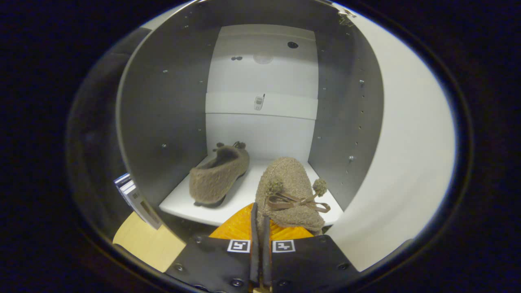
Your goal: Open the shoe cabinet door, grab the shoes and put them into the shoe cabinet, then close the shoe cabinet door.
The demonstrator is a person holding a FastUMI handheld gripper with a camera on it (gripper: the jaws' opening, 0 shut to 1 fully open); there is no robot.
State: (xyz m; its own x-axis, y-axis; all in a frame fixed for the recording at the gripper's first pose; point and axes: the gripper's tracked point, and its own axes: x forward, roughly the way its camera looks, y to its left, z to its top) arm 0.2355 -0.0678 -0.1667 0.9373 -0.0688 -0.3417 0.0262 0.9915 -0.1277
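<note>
The shoe cabinet (163,122) stands open, with grey side walls and a white back. A fuzzy brown shoe (217,177) sits on the left of its white bottom shelf (183,205), heel toward me. The second brown shoe (291,187), with a bow and two pompoms, is just ahead of my fingers over the shelf's front right part, toe pointing inward. My gripper (260,228) has its fingers almost together, pinching the near edge of this shoe. I cannot tell whether the shoe rests on the shelf. The white cabinet door (407,162) is swung open to the right.
An upper white shelf (260,106) crosses the back of the cabinet, with a small fitting on it. A light wooden surface (142,240) lies below the cabinet's left front, and a small striped object (134,195) stands beside the left wall.
</note>
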